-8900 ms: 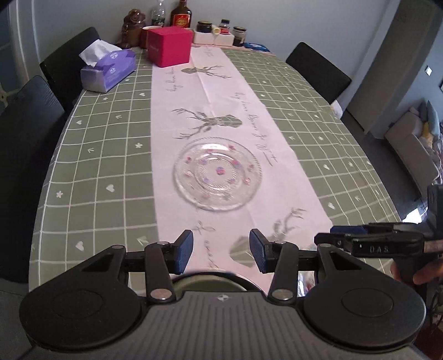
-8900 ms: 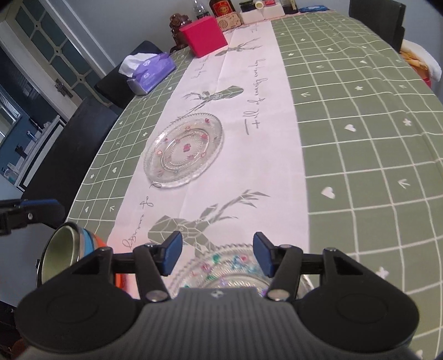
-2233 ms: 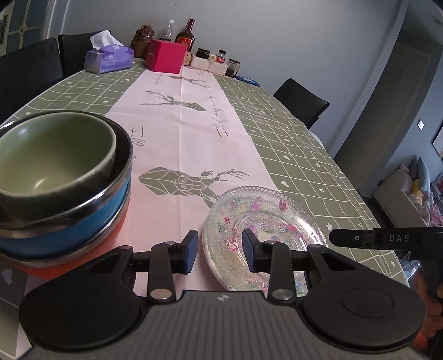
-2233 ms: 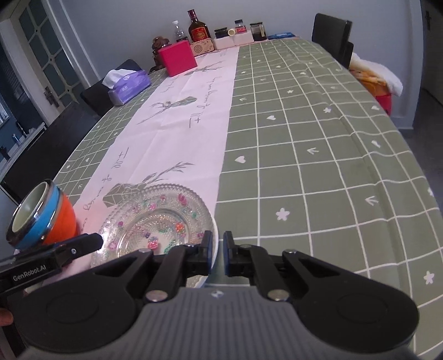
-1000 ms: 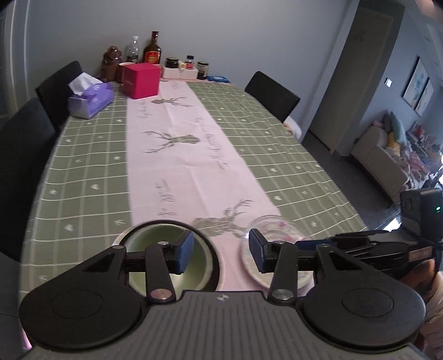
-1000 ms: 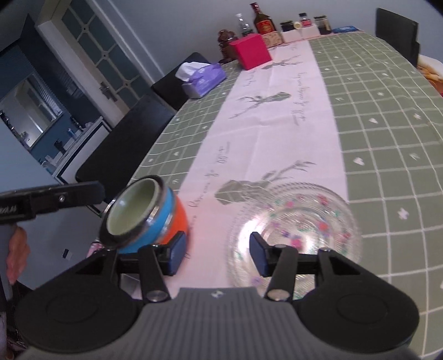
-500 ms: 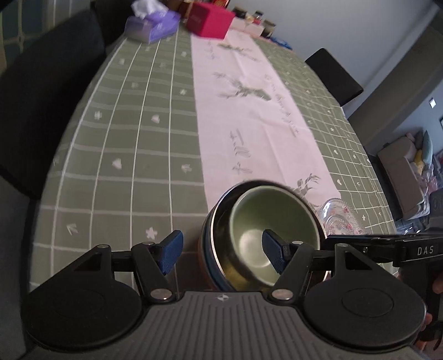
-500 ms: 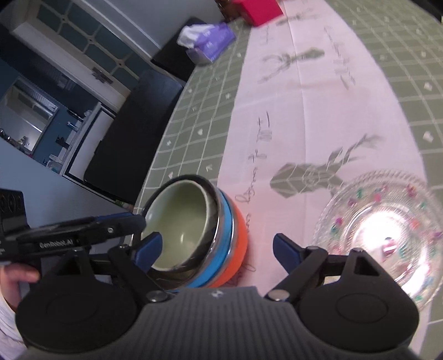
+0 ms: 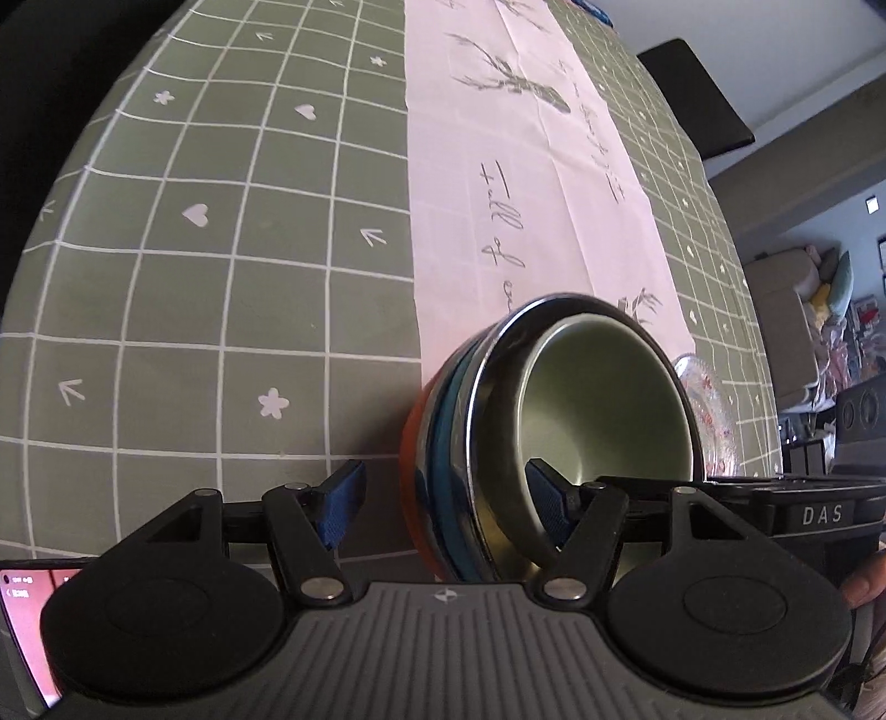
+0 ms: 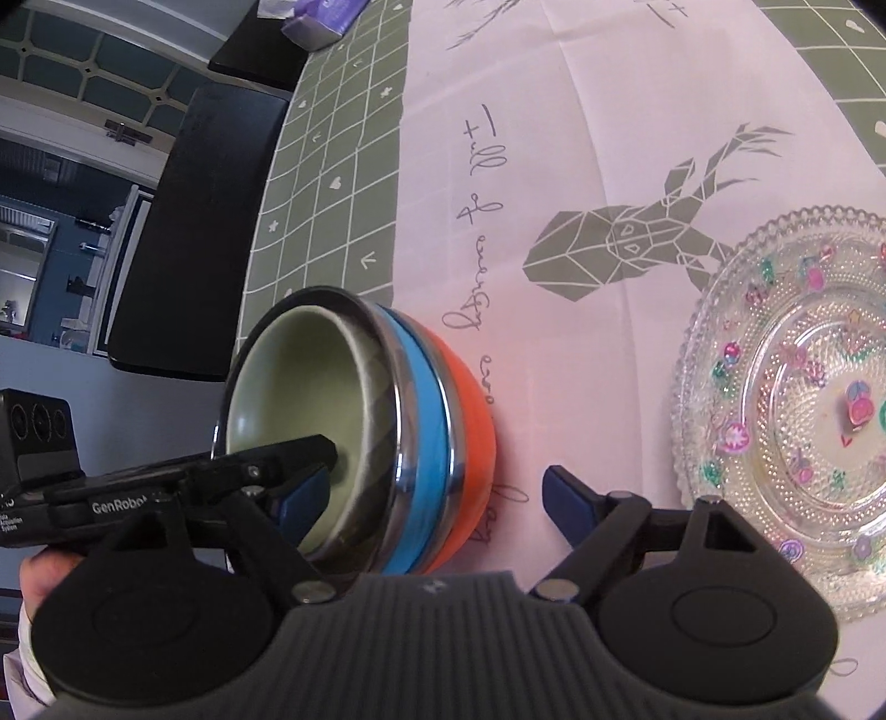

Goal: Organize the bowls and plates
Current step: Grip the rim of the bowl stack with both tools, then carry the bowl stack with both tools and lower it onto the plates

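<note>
A stack of bowls (image 9: 443, 443) (image 10: 432, 399) stands at the pink runner's edge: a green bowl (image 9: 598, 399) (image 10: 288, 387) inside a steel-rimmed blue bowl, inside an orange one. My left gripper (image 9: 443, 504) is open and straddles the stack's left wall, with one finger inside the green bowl and the other outside, clear of the orange side. My right gripper (image 10: 434, 493) straddles the opposite wall in the same way. Its jaws are closing, but the outer pad (image 10: 565, 493) stands apart from the orange bowl. A patterned glass plate (image 10: 803, 387) (image 9: 714, 410) lies to the right.
The green checked tablecloth (image 9: 221, 277) runs close to the table's near edge. Black chairs (image 10: 183, 232) stand along the left side and another chair (image 9: 698, 99) on the right. A purple tissue box (image 10: 326, 16) sits far back. A phone screen (image 9: 22, 609) shows at the lower left.
Both grippers have dropped and tilted down onto the bowl stack. Their jaws stand wider than a second ago and now straddle the stack's walls from opposite sides.
</note>
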`<action>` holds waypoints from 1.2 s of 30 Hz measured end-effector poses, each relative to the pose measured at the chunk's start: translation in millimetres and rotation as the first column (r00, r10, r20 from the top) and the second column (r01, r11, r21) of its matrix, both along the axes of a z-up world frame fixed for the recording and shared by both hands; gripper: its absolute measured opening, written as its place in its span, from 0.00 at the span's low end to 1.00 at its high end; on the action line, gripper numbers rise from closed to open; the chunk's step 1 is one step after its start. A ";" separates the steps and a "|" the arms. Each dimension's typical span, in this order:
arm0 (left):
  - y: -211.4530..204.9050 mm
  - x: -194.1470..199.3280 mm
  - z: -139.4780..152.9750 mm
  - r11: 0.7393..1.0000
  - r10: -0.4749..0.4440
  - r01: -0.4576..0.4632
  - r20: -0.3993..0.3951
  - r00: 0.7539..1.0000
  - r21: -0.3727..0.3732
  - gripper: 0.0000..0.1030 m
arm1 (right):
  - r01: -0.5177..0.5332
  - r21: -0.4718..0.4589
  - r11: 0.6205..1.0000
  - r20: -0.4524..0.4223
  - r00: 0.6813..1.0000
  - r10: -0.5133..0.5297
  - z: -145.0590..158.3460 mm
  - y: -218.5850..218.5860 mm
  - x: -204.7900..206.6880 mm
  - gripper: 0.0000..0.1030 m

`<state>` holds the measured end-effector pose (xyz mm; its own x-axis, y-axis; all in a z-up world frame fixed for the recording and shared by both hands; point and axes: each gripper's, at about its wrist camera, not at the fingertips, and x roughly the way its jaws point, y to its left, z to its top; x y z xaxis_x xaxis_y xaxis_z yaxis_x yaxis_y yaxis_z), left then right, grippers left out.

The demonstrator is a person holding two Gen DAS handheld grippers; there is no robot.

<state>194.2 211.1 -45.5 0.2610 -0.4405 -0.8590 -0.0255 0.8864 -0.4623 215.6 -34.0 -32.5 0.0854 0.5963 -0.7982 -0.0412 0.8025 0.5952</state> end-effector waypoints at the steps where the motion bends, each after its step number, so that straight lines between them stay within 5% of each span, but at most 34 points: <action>1: -0.8 1.1 -1.6 1.000 -0.004 0.003 -0.007 1.000 -0.012 0.74 | -0.002 -0.005 1.000 -0.004 1.000 0.002 -0.5 1.3 0.3 0.75; 8: -2.7 7.3 -6.2 0.998 -0.009 0.008 -0.028 1.000 -0.065 0.67 | 0.008 -0.025 1.000 -0.021 1.000 -0.008 -2.1 7.2 4.2 0.69; 15: 3.3 7.0 -7.9 0.994 0.041 -0.047 -0.058 0.997 -0.095 0.62 | 0.042 -0.020 0.999 -0.046 0.998 -0.043 -3.8 6.2 5.5 0.50; 36: -2.4 -1.7 6.6 0.992 0.118 -0.120 -0.056 0.991 -0.040 0.57 | 0.096 0.012 0.995 -0.037 0.995 -0.096 -2.6 0.4 3.3 0.47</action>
<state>192.5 208.8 -38.9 0.2678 -0.4459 -0.8541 -0.1554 0.8549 -0.4950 218.9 -33.5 -35.0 0.1144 0.5977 -0.7935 0.0573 0.7934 0.6060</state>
